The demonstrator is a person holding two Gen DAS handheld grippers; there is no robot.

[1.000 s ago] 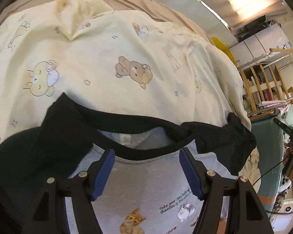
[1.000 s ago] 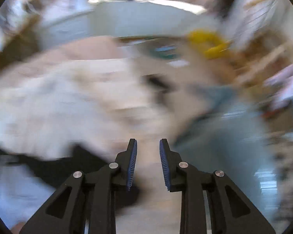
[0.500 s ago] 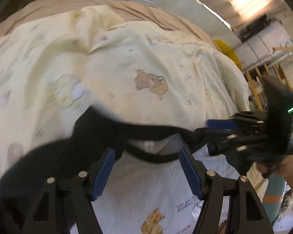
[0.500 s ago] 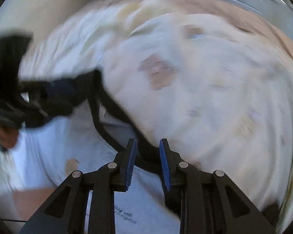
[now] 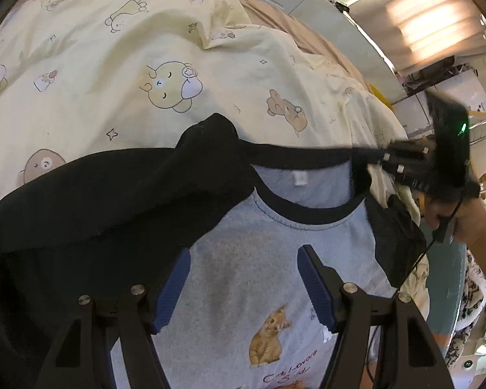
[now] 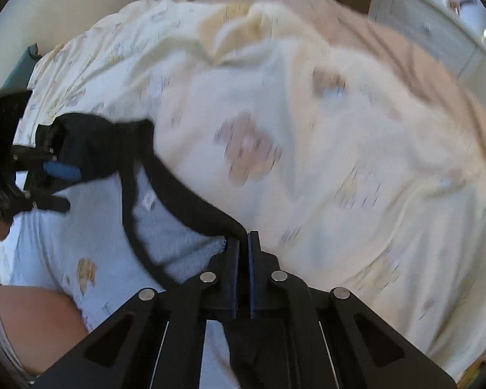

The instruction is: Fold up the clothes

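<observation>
My left gripper hovers over the chest of the grey cat-print T-shirt, jaws standing wide with nothing between them. My right gripper has its jaws fully closed on the black collar band near the right shoulder seam; the band runs taut away from the pinch. The shirt lies face up on the bed, on a cream bear-print duvet, its black left sleeve bunched across the shoulder.

Procedure, as I judge it: keep the right pinch firm, bring the left jaws down onto the matching left shoulder, and grip only the shirt's fabric, not the duvet beneath. Tension both points evenly so the collar stays straight.

Clearance: the duvet offers open room beyond the collar. On the right, the bed edge drops off close beside the sleeve; avoid dragging fabric over it.
</observation>
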